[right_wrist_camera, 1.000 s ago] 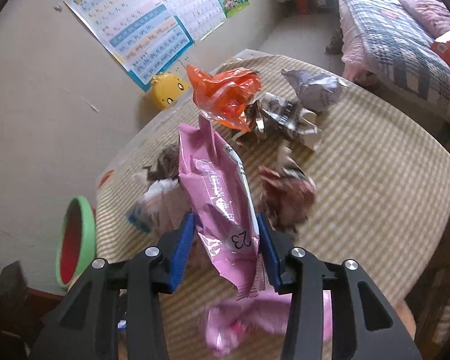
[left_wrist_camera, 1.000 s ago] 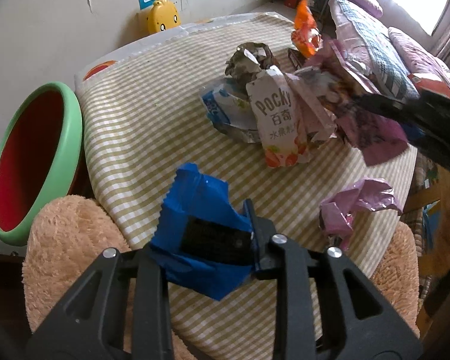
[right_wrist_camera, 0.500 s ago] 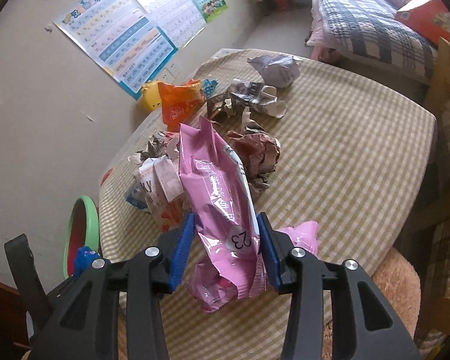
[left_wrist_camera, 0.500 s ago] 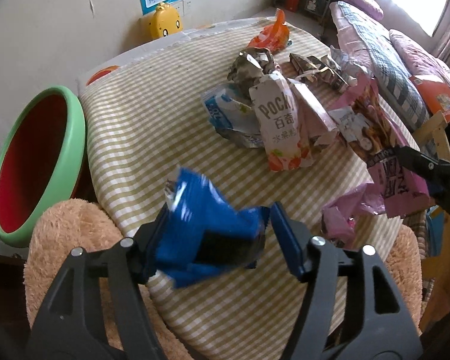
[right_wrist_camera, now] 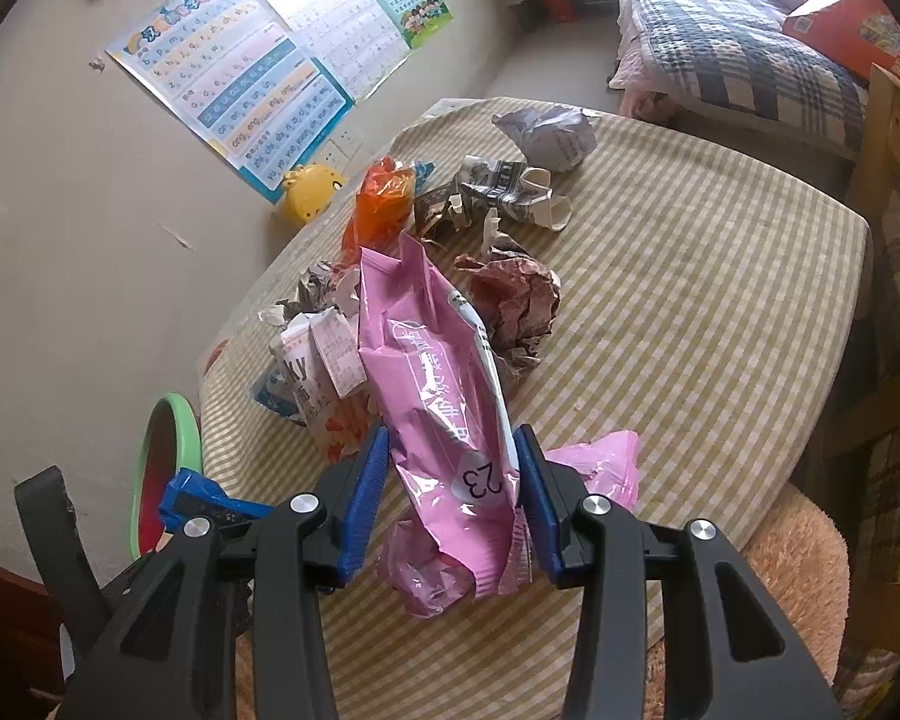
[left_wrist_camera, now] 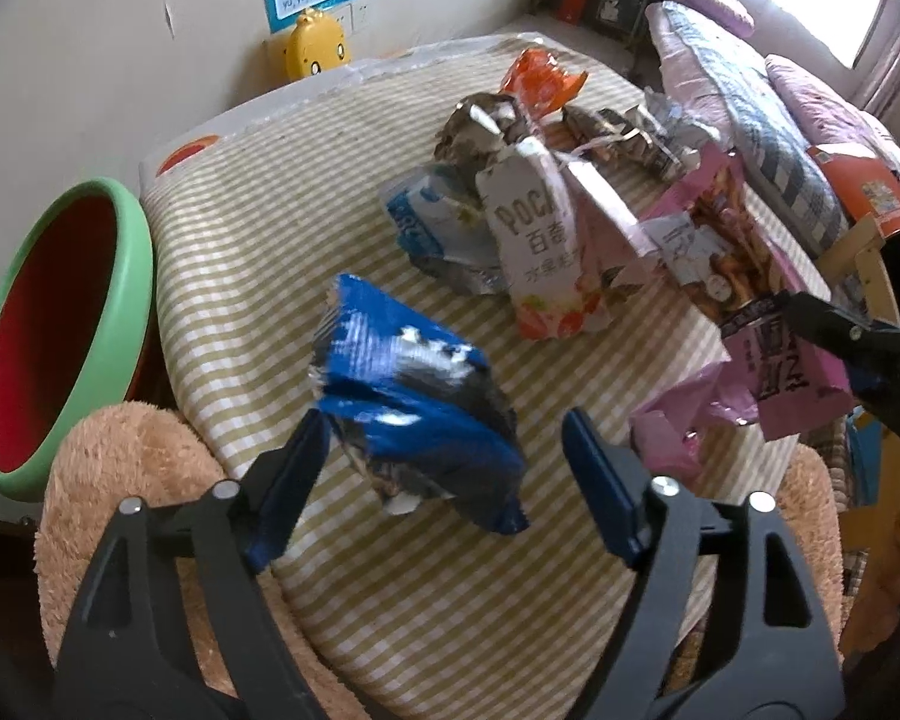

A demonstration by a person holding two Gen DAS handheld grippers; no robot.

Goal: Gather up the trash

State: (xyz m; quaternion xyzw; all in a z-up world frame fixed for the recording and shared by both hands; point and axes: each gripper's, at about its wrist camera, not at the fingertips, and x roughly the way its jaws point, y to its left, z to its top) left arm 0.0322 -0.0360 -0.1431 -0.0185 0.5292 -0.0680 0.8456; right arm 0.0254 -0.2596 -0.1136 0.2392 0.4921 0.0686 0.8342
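My left gripper (left_wrist_camera: 444, 492) is open wide. A crumpled blue wrapper (left_wrist_camera: 408, 396) hangs loose between its jaws over the near edge of the checked table (left_wrist_camera: 258, 252); it looks blurred, and I cannot tell if it touches a pad. A green bin with a red inside (left_wrist_camera: 48, 324) stands left of the table. My right gripper (right_wrist_camera: 450, 498) is shut on a pink snack bag (right_wrist_camera: 432, 384) and holds it above the table. That bag also shows in the left wrist view (left_wrist_camera: 750, 294). A Pocky box (left_wrist_camera: 540, 246) and several crumpled wrappers lie mid-table.
A crumpled pink bag (right_wrist_camera: 594, 468) lies near the table's front edge. An orange wrapper (right_wrist_camera: 384, 204) and a grey paper ball (right_wrist_camera: 546, 132) lie farther back. Fuzzy peach stools (left_wrist_camera: 132, 480) stand by the table. A bed (right_wrist_camera: 750, 48) is at the right.
My left gripper has opened and let go of the blue wrapper, which now sits loose between the jaws. My right gripper has pulled back toward the table's near edge with the pink bag.
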